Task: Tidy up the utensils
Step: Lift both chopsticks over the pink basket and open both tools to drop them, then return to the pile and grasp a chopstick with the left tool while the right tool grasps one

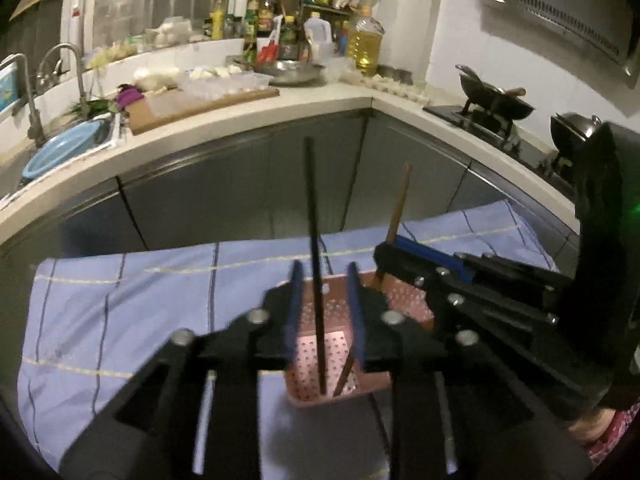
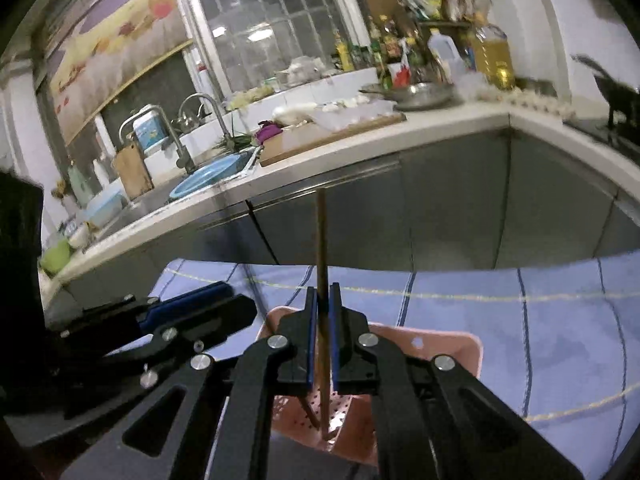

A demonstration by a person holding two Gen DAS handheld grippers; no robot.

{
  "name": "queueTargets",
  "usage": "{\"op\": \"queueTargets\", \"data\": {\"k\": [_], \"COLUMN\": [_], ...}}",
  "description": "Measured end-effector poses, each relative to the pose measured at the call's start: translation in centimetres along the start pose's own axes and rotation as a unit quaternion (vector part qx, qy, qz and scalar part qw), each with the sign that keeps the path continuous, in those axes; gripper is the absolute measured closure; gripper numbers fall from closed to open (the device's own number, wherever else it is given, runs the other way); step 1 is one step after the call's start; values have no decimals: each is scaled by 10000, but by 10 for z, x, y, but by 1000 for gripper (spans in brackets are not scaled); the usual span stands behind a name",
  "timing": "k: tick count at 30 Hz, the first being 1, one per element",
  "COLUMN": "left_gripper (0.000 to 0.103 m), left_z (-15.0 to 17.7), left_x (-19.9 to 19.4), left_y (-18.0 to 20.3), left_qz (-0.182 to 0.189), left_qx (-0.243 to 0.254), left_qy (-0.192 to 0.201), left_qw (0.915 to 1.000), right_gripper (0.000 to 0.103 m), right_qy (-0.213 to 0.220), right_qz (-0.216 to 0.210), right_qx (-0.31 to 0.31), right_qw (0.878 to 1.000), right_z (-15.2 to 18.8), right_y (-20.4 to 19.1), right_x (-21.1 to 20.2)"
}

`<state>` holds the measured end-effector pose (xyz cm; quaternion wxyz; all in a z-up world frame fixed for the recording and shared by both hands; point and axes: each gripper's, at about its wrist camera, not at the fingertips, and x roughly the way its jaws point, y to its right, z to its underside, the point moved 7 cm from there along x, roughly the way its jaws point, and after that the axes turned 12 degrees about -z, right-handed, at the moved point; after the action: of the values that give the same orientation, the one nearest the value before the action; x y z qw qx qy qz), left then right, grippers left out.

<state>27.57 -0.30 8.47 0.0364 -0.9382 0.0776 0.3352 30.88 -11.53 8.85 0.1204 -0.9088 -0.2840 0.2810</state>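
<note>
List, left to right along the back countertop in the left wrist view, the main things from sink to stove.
Faucet → blue basin → wooden cutting board → metal bowl → cooking oil bottle → black wok.

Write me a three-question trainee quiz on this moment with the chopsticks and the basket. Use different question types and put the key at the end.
1. True or false: the right tool is shut on the brown chopstick.
2. What does the pink basket stand on? A. the sink; B. the blue striped cloth; C. the stove.
3. Fill in: the chopstick standing between the open pads of the left tool is ____ in colour.

Key: 1 true; 2 B; 3 black.
</note>
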Motion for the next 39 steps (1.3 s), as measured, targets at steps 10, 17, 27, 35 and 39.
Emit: {"op": "queueTargets", "data": {"k": [10,17,27,35,39], "left_gripper": [72,72,81,83,83], "left_z": [10,135,261,268,270], "left_x": [-102,-97,-57,-45,-41], "left_y": [-10,24,85,94,95], "left_qz": [114,175,601,314,314], "left_qx": [-521,56,583,825,804], "left_qy": [783,-2,-1315,-1304,-1364], "left_qw": [9955,9998,9878,9875,9869], "right_gripper": [61,68,86,86,86], "right_qy": [832,471,-1205,-1308,-1286], "right_qz": [-185,105,596,1084,942], "right_qx": [61,213,451,59,124], "right_qw": [9963,9986,9899,9855,9871], "right_z": [-3,103,274,286,288], "right_y": [-22,-9,-2,0,2], "right_x": [-93,-138,-110,-109,-110]}}
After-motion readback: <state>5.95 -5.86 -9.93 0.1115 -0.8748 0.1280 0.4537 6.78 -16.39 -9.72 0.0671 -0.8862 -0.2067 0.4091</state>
